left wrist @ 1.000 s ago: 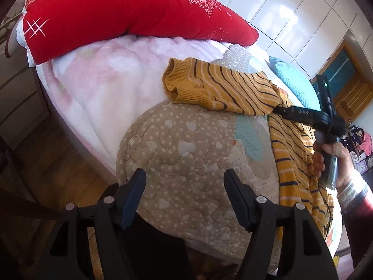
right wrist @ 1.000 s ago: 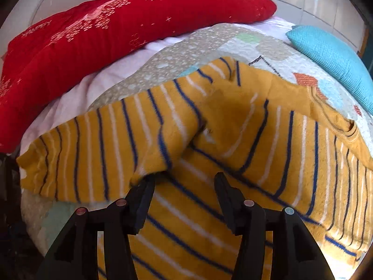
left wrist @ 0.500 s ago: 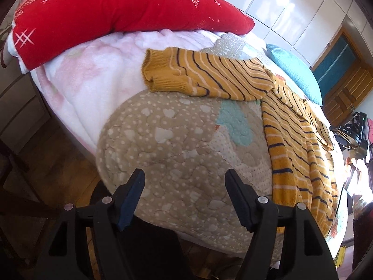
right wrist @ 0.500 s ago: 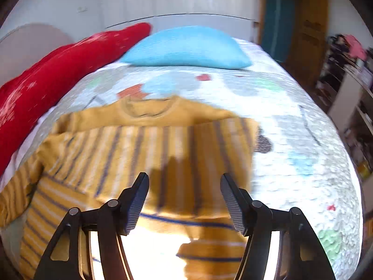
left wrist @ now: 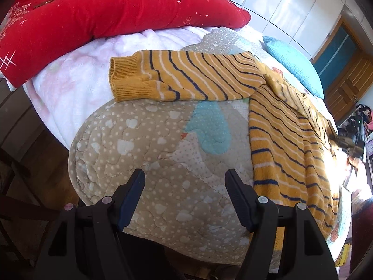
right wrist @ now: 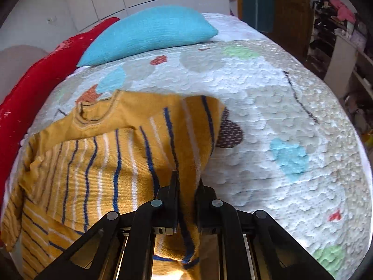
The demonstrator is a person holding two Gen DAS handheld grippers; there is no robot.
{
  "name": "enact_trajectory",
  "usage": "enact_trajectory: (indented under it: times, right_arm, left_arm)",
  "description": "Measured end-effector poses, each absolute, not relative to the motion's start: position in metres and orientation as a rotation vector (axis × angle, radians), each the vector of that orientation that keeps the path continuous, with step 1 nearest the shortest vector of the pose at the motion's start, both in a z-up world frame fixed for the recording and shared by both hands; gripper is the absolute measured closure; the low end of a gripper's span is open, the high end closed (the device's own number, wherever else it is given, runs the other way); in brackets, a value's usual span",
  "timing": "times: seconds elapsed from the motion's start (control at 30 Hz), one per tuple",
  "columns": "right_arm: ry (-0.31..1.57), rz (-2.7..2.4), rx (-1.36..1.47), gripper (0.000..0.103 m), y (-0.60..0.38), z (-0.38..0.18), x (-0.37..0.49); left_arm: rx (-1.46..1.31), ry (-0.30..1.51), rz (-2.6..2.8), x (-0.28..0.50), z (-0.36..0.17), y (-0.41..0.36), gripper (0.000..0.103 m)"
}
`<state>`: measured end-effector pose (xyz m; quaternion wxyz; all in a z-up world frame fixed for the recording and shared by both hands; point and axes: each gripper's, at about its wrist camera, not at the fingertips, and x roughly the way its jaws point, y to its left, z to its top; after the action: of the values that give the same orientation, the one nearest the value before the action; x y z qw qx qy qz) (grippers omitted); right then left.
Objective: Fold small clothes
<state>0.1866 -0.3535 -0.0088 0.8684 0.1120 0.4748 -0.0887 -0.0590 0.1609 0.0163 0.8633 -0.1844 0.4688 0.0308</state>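
A striped mustard sweater (left wrist: pixel 286 126) lies spread on a quilt (left wrist: pixel 163 154) covering the bed, one sleeve (left wrist: pixel 186 79) stretched toward a red pillow (left wrist: pixel 105 14). The left gripper (left wrist: pixel 185 196) hovers above the quilt's edge, jaws spread and empty. The right gripper (right wrist: pixel 187 186) has its jaws pinched on a fold of the sweater's other sleeve (right wrist: pixel 191 140), near a blue pillow (right wrist: pixel 149 35).

sweater (left wrist: pixel 279 140) | mustard knit, navy and white stripes, ribbed cuffs, round neck at 12 o'clock | spread flat on bed | one sleeve (left wrist: pixel 181 79) stretched sideways toward 9 o'clock, cuff open | other sleeve (right wrist: pixel 193 144) lifted off bed, folding over body toward 9 o'clock
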Motion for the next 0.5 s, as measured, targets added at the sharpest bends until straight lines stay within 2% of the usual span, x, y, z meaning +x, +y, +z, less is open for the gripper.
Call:
enact_trajectory:
  times: [0.03, 0.1, 0.13, 0.2, 0.33, 0.5]
  right_arm:
    - [1.02, -0.207, 0.213, 0.082, -0.355, -0.014, 0.188]
    - [1.037, -0.208, 0.181, 0.075, -0.352, -0.017, 0.185]
    - [1.015, -0.193, 0.172, 0.058, -0.348, -0.013, 0.18]
    - [0.963, -0.166, 0.176, 0.036, -0.344, 0.002, 0.169]
    - [0.808, -0.195, 0.111, 0.035, -0.326, 0.045, 0.14]
    - [0.792, 0.026, -0.027, 0.034, -0.244, 0.076, 0.122]
  left_arm:
    - [-0.404, 0.987, 0.063, -0.058, 0.015, 0.162, 0.033]
    - [-0.436, 0.992, 0.052, -0.058, 0.013, 0.164, 0.033]
    - [-0.444, 0.991, 0.047, -0.059, 0.013, 0.163, 0.033]
    - [-0.434, 0.987, 0.045, -0.061, 0.014, 0.162, 0.033]
    - [-0.439, 0.976, 0.051, -0.065, 0.016, 0.165, 0.033]
    - [-0.483, 0.957, 0.068, -0.074, 0.012, 0.178, 0.032]
